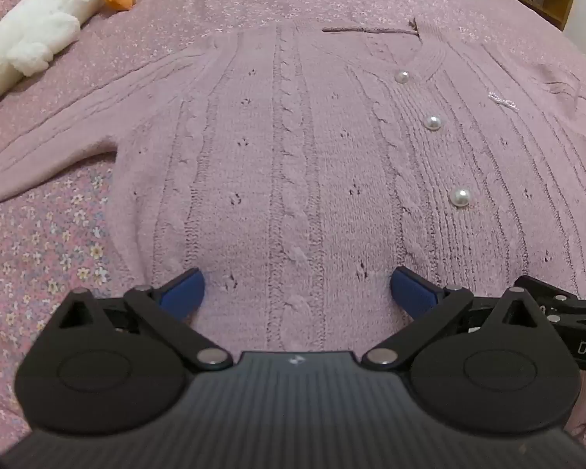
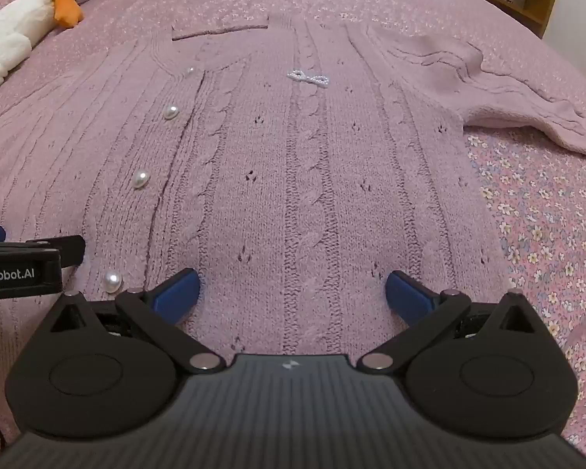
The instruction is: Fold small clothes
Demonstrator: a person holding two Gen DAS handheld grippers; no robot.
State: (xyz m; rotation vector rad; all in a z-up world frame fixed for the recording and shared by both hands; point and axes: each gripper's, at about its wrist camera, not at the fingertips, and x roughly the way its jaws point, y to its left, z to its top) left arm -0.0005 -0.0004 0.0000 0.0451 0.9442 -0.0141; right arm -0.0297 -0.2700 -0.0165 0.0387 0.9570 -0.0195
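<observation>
Directly ahead of the left gripper (image 1: 297, 289), in the left wrist view, the mauve cable-knit cardigan with pearl buttons (image 1: 293, 156) lies flat and face up on the pink floral bedspread (image 1: 50, 250), its long axis running away from the jaws toward the neckline; the jaws stand wide apart over the hem, holding nothing. Its left sleeve (image 1: 58, 144) stretches out sideways from the body, beyond it a white plush goose with an orange beak (image 1: 39, 31), well apart from the cardigan. Next, the right wrist view: the right gripper (image 2: 293, 293) is likewise spread wide and empty above the hem, just beside the button row, with the right sleeve (image 2: 508, 90) bunched out from the cardigan's far shoulder. Both grippers seem equally near the hem; nothing blocks either sleeve.
</observation>
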